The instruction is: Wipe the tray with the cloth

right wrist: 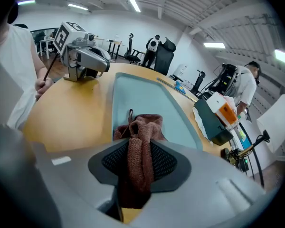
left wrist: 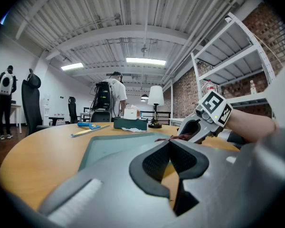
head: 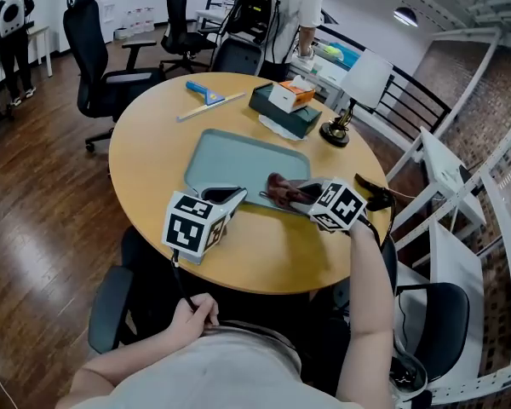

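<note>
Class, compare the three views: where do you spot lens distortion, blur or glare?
Head view: sharp, the round wooden table evenly lit. Left gripper view: fisheye bending, dark corners, the grey left gripper blurred, ceiling strip lights glaring. Right gripper view: same curved edges, the reddish-brown terry cloth and pale green tray sharp.

Head view looked steeply down on the round bench from high above its near edge. Left gripper view sat low at that edge, facing across the tray. Right gripper view sat close over the same tray, facing, it seemed, along its length.
</note>
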A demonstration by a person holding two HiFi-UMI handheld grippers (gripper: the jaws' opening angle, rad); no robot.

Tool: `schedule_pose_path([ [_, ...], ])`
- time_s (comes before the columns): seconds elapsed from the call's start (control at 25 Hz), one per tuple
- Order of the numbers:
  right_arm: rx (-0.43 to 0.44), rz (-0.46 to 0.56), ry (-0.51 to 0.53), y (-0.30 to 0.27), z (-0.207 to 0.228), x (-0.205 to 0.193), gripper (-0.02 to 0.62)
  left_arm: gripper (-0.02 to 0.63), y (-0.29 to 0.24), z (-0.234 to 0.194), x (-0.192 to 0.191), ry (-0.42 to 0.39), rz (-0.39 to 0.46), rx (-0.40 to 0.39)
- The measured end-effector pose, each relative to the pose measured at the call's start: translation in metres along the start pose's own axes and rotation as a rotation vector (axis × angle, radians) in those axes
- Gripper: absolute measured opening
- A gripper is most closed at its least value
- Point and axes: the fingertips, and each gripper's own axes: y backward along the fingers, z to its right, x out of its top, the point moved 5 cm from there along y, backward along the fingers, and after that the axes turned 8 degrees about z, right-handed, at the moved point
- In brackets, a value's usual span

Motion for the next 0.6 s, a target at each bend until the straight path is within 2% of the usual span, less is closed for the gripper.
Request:
schedule_pose_path([
  [0.32, 0.022, 0.012, 0.045, -0.012, -0.008, 0.021, 0.115, 0.001, 0.000, 0.001, 0.000, 0.000, 0.003, 0.000],
  [0.6, 0.029, -0.027, 0.054, -0.024, 0.005, 0.021, 0.115, 0.001, -0.001, 0.001, -0.001, -0.001, 0.004, -0.001],
])
